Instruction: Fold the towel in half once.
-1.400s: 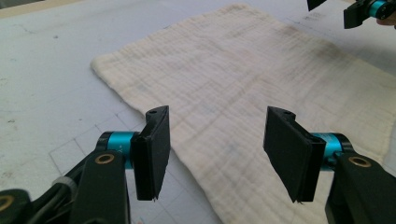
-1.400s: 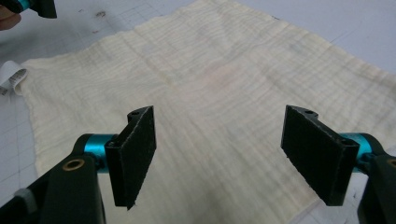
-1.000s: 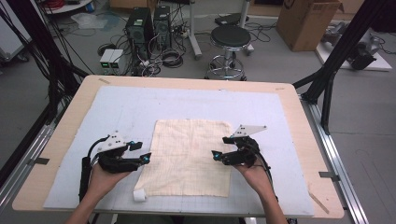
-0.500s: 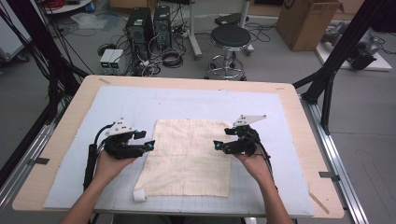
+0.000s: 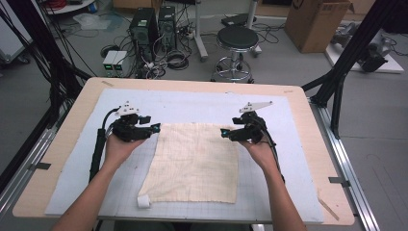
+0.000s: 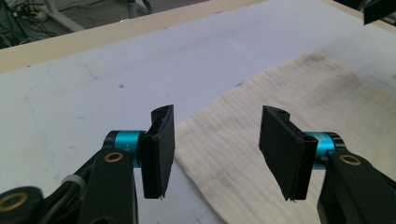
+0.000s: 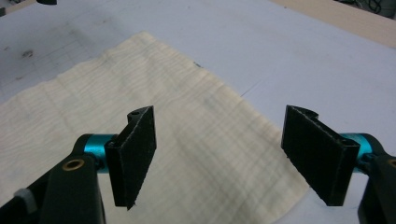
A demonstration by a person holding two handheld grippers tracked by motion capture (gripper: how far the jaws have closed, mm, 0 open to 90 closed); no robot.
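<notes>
Near the front edge, a small white roll point(image 5: 143, 201) touching the near left corner of a cream waffle-weave cloth point(image 5: 195, 162), spread flat mid-table. Farther in, left gripper point(image 5: 155, 129) at the far left corner, jaws apart and just closing, nothing clamped; right gripper point(image 5: 225, 133) at the far right corner, released, empty. No legible writing.

The cloth point(image 5: 195, 163) is a cream, crinkled woven fabric, matt, with faint grey smudges. Under it lies a pale, matt mat point(image 5: 192, 108) with scuffs and a fine printed grid, on a light wooden tabletop point(image 5: 62, 144) of smooth finish. Beside the cloth, the left gripper point(image 6: 215, 149) shows matt black pads point(image 6: 159, 149) and glossy teal metal collars.
</notes>
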